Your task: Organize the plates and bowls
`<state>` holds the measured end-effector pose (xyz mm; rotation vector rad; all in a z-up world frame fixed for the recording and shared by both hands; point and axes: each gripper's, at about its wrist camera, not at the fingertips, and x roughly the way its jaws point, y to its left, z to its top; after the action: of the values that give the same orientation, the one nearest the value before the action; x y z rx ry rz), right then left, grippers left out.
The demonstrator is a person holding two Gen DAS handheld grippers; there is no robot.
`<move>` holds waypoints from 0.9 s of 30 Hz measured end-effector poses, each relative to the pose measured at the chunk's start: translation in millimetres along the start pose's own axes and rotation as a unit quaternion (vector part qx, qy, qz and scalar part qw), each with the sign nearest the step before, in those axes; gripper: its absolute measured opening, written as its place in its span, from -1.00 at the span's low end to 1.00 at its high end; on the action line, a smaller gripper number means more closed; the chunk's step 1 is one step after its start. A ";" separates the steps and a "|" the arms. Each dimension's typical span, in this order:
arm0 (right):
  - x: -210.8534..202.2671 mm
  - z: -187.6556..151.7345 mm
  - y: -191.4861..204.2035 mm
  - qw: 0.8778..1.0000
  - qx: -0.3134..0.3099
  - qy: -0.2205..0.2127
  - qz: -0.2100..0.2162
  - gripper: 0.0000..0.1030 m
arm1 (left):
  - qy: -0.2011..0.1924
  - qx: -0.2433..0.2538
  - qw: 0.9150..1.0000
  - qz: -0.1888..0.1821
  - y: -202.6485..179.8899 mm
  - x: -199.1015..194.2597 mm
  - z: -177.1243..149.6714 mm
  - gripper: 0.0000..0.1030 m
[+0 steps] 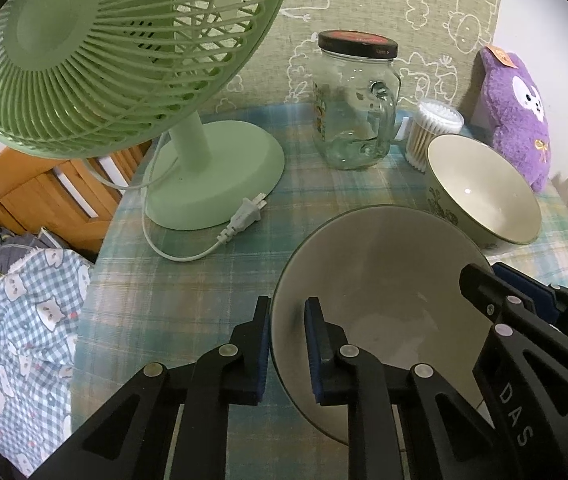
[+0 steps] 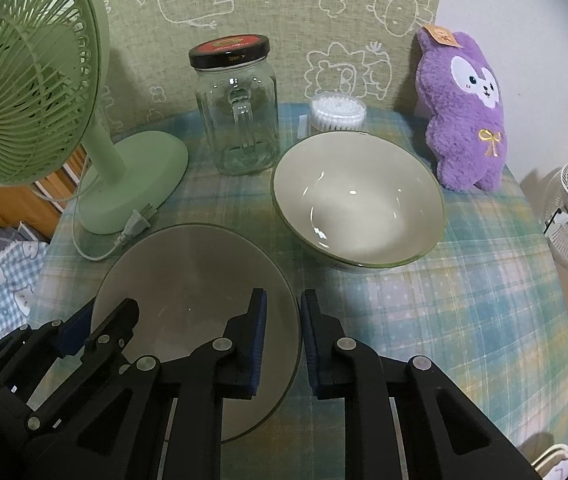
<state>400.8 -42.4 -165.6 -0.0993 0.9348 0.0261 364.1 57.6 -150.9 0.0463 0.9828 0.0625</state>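
Two cream bowls with green rims are on the plaid tablecloth. The near bowl [image 1: 388, 280] [image 2: 187, 280] sits between both grippers. My left gripper [image 1: 287, 344] straddles its left rim, one finger outside and one inside, pads not visibly pressing the rim. My right gripper [image 2: 282, 340] straddles its right rim the same way, with a small gap. The right gripper also shows in the left wrist view [image 1: 484, 280], and the left gripper in the right wrist view [image 2: 95, 320]. The far bowl [image 1: 484, 188] [image 2: 358, 200] stands upright behind, to the right.
A green desk fan [image 1: 95, 52] [image 2: 23, 96] with its loose plug [image 1: 243, 216] stands at the left. A lidded glass jar [image 1: 354, 104] [image 2: 237, 108], a cotton swab tub [image 2: 338, 114] and a purple plush toy [image 2: 464, 108] stand at the back. The table edge drops off left.
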 end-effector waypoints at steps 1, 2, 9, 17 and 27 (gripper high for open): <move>-1.4 -0.5 0.4 1.000 0.000 0.000 0.000 -0.59 | 0.000 -0.001 1.000 -0.001 0.4 -1.1 -0.2 -0.74; -3.2 -0.8 0.6 1.000 0.000 -0.002 0.000 -0.59 | 0.000 -0.003 1.000 -0.002 1.2 -2.2 -0.5 -0.74; -6.6 -3.7 1.6 1.000 -0.005 0.004 0.000 -0.59 | 0.007 -0.011 1.000 -0.009 2.8 -4.2 -3.7 -0.73; -1.1 -4.6 0.3 1.000 -0.005 0.006 0.001 -0.59 | 0.004 -0.010 1.000 -0.010 1.8 -0.6 -5.2 -0.73; 4.6 -4.8 1.8 1.000 -0.003 0.016 0.001 -0.54 | 0.004 -0.008 1.000 -0.012 3.7 1.9 -5.0 -0.72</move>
<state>399.5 -41.2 -172.2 -0.1040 0.9660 0.0284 360.9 61.5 -155.0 0.0191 0.9916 0.0478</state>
